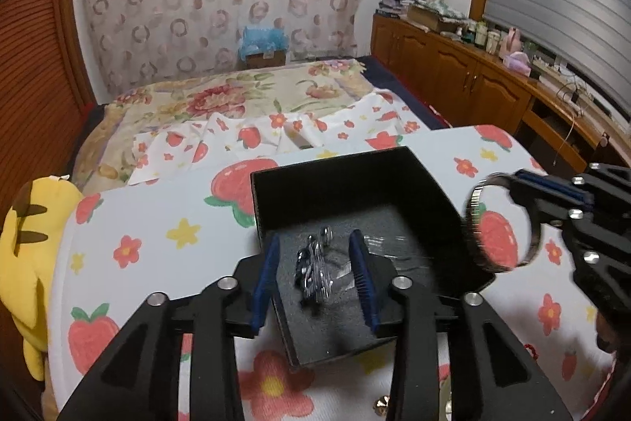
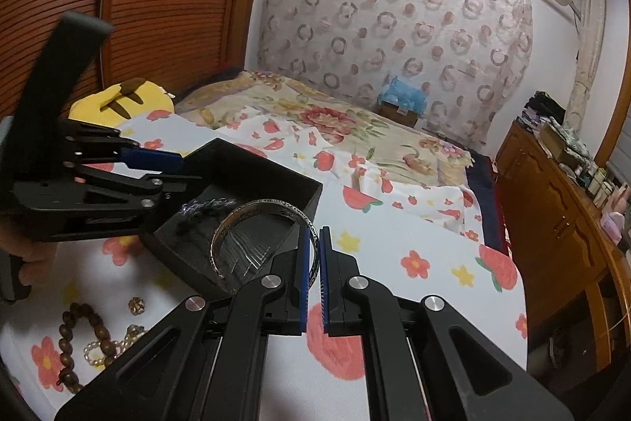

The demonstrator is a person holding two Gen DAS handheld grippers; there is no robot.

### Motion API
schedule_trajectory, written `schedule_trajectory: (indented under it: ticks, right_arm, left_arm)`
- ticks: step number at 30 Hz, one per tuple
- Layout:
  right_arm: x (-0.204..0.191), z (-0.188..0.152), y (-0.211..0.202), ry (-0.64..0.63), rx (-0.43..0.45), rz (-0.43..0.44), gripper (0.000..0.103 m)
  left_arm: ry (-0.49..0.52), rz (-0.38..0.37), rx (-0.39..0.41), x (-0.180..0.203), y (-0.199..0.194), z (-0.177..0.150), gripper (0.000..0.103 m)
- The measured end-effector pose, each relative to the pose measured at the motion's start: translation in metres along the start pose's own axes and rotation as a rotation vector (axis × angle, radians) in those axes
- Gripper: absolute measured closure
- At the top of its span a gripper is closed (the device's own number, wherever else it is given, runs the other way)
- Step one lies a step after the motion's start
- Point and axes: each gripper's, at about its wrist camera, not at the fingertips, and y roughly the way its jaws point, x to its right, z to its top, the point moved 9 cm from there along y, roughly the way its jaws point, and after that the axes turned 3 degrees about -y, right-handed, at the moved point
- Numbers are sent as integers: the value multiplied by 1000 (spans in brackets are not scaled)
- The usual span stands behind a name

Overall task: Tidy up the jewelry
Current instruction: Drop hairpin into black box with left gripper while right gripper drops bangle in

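Right gripper (image 2: 314,277)'s bangle (image 2: 265,234) over box (image 1: 347,184)

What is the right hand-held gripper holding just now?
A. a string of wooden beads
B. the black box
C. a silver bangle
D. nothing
C: the right hand-held gripper is shut on the rim of a silver bangle, held beside the black box; the wooden beads lie on the cloth.
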Motion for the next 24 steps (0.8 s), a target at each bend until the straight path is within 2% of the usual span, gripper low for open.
schedule_trajectory:
  ticks: [5,8,11,19,24]
  right_arm:
    - [-9,6,10,-2,5,24,98]
    - [-18,12,18,-24,7,30,98]
    - [-30,16,27,-47,2,54,98]
    - [-56,12,50,-131,-55,59,98]
    - [-64,9,46,-148,-59,87,94]
  left_arm:
    - [-23,10,33,-11,-21,-5,56]
    - [-29,19,47,-18,-33,-10,54]
    - [-21,38,64,-24,-45,-18,43]
    - [-36,37,50,-35,-58,-50,41]
    - [-37,34,47,-34,-62,-66,29]
